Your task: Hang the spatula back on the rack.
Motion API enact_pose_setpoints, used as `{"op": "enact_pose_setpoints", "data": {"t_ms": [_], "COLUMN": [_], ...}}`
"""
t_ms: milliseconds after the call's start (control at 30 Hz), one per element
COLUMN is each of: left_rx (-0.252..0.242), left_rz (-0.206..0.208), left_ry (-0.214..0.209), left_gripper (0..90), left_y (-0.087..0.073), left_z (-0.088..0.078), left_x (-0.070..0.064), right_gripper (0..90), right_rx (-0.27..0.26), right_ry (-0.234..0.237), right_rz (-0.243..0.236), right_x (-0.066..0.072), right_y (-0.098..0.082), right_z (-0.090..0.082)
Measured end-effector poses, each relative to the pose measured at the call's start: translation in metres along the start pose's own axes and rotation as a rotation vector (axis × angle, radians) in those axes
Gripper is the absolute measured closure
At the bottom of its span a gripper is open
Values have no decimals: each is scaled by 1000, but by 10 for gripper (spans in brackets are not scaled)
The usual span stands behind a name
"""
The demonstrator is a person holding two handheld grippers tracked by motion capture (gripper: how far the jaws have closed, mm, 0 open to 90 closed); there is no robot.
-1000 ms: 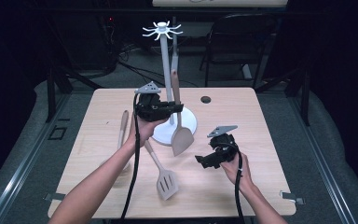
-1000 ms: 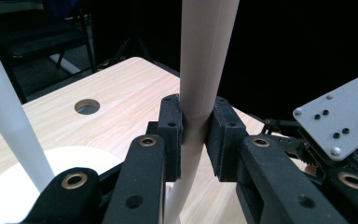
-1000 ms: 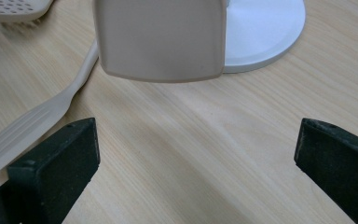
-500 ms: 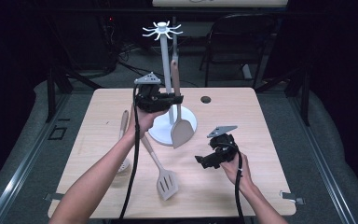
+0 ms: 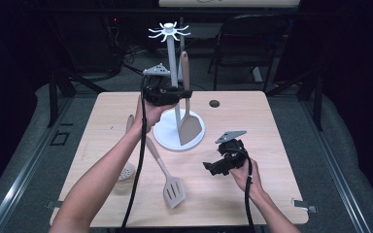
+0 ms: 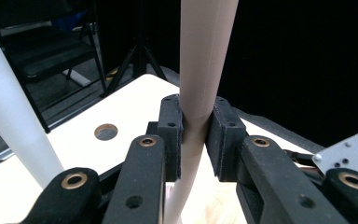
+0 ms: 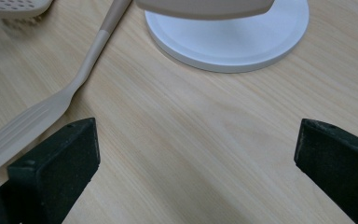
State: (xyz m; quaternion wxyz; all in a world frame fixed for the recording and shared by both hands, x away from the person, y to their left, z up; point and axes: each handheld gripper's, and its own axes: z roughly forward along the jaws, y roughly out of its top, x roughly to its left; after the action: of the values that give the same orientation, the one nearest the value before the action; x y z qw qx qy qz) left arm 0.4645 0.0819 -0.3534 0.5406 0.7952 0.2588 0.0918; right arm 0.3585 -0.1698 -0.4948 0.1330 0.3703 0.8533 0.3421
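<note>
L gripper [image 5: 182,93] is clamped on the handle of a tan spatula [image 5: 188,124], jaws closed in on it partway up. The spatula hangs upright, long axis vertical, blade down, just clear of the white round base [image 5: 167,138] of the utensil stand [image 5: 171,58] at the far-middle of the tabletop [image 5: 272,126]. The handle tip stands just right of the stand's pole and below the ring of hooks [image 5: 170,32] at the top, so the coming move looks like more lift, then a shift left to hook it; L hand is the one on it, R is well apart.

R gripper [image 5: 211,167] sits low near the right-front of the tabletop, jaws wide open w/ nothing between them, pointing toward the base.

On the tabletop, left-front: a slotted turner [image 5: 167,182] lying diagonal, handle toward the far edge, and a perforated skimmer [image 5: 125,171] partly under the L forearm. No containers; the stand's hooks look empty.
</note>
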Motion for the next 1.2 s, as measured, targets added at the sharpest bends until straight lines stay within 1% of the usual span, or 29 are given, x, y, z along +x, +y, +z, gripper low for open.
{"op": "enact_pose_setpoints", "data": {"t_ms": [67,100,200,300,467,500,600,633,667,867,967,1100,1200], "left_rx": [0,-4,-5,0,-6,-11,-14,-16,-14,-18,-10,-21,-20], "left_rz": [2,6,7,11,15,7,6,-4,-4,-29,-45,-63,-64], "left_ry": [4,10,9,3,-4,-14,-18,-22,-26,-37,-45,-55,-53], "left_gripper": [770,769,770,770,770,770,769,770,770,770,770,770,770], "left_y": [2,7,11,17,23,25,26,26,27,26,26,25,24], "left_z": [0,-1,-2,-2,-1,-1,-2,-2,-3,-6,-7,-8,-8], "left_x": [1,2,3,5,5,5,7,7,8,14,18,21,22], "right_gripper": [0,0,0,0,1,1,2,1,1,2,4,5,5], "right_rx": [6,8,11,10,8,7,8,9,9,11,14,19,17], "right_ry": [3,3,2,3,1,1,1,5,5,4,6,8,10], "right_rz": [-4,1,0,-2,-6,-6,-6,-6,-6,-10,-14,-16,-14], "right_x": [0,0,0,0,1,1,1,0,0,1,1,1,2], "right_y": [0,0,0,0,0,0,0,0,0,0,0,0,0], "right_z": [0,0,0,1,1,1,0,0,0,0,1,1,1]}}
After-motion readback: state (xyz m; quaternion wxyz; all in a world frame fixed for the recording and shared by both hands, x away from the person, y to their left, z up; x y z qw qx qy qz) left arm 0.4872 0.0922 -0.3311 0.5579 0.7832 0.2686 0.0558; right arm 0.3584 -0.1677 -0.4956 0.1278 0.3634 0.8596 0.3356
